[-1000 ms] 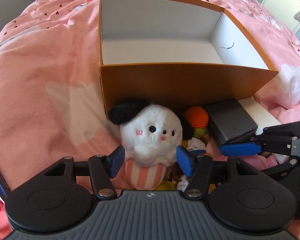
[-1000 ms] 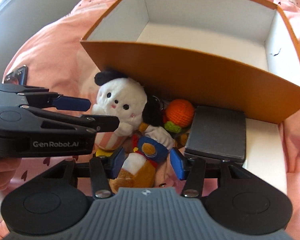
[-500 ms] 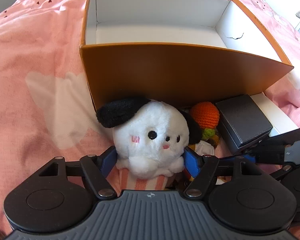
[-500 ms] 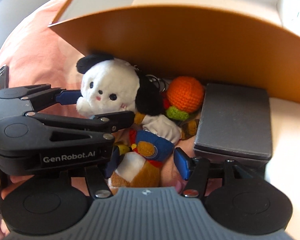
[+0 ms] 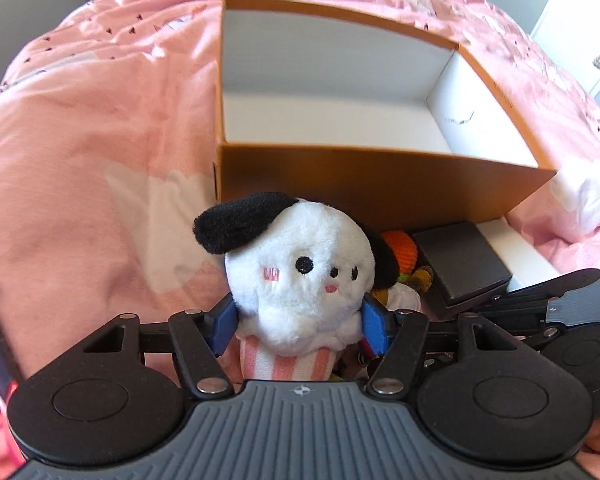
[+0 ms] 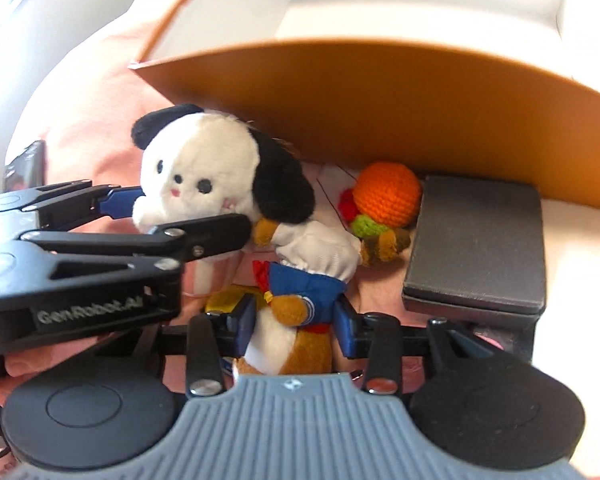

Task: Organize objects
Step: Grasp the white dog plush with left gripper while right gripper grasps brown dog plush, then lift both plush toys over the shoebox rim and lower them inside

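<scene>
Pink bedding (image 5: 80,128) is seen through the left wrist camera, where the white dog plush (image 5: 300,276) is clamped at its sides by the left tool (image 5: 298,322), whose jaws have just been closing, with the empty orange box (image 5: 380,184) lying straight ahead beyond it. Through the right wrist camera, the bear plush (image 6: 292,320) is pinched between the pads of the right tool (image 6: 294,326), whose jaws have just been closing, its long axis running toward the box's near wall (image 6: 380,96), just beside the dog plush (image 6: 204,176).

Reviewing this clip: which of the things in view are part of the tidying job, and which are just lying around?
Part of the job:
- white dog plush, gripped by the left gripper
- brown doll in blue, between the right gripper pads
- orange crochet ball
- dark grey box
- orange box, open and empty

Just lying about:
- pink bedding
- phone
</scene>
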A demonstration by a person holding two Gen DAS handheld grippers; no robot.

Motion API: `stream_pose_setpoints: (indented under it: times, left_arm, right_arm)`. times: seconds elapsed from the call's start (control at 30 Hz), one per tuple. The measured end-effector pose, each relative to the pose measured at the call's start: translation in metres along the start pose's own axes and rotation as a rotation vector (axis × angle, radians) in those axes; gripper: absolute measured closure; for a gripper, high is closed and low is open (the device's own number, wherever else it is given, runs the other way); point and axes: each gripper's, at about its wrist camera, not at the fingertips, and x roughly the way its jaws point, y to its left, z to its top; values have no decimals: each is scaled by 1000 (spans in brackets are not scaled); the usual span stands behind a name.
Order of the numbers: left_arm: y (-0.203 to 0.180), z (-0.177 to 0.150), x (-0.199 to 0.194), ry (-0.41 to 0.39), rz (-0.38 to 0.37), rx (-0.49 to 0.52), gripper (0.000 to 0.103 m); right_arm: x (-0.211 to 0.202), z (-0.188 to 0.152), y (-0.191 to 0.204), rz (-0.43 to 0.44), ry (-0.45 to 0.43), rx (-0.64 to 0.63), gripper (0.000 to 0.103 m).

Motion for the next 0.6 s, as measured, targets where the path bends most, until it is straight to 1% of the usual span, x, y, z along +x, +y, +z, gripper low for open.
stream_pose_setpoints:
  times: [0.13,0.17,0.2,0.27,0.43,0.6]
  left_arm:
    - [-4,7,-20,-57,23,2,31]
    - [-12,10,-19,-77,29,5,31]
    - [-13,12,-25,-94,31,7,31]
    - [-15,16,-33,-126,19,5,31]
    - [-13,25,-56,-182,-4,-4,31]
    - [-14,39,-70,-210,-28,2,31]
  right_arm:
    - [-21,-1,5,-1,-48,-31,67]
    - [-27,-1,5,2,-59,-33,68]
    - [-33,-1,5,4,-71,-35,69]
    - [-47,-2,3,23,-94,-35,74]
    - [-80,-3,1,45,-171,-36,74]
    - [-121,6,-3,72,-265,-37,75]
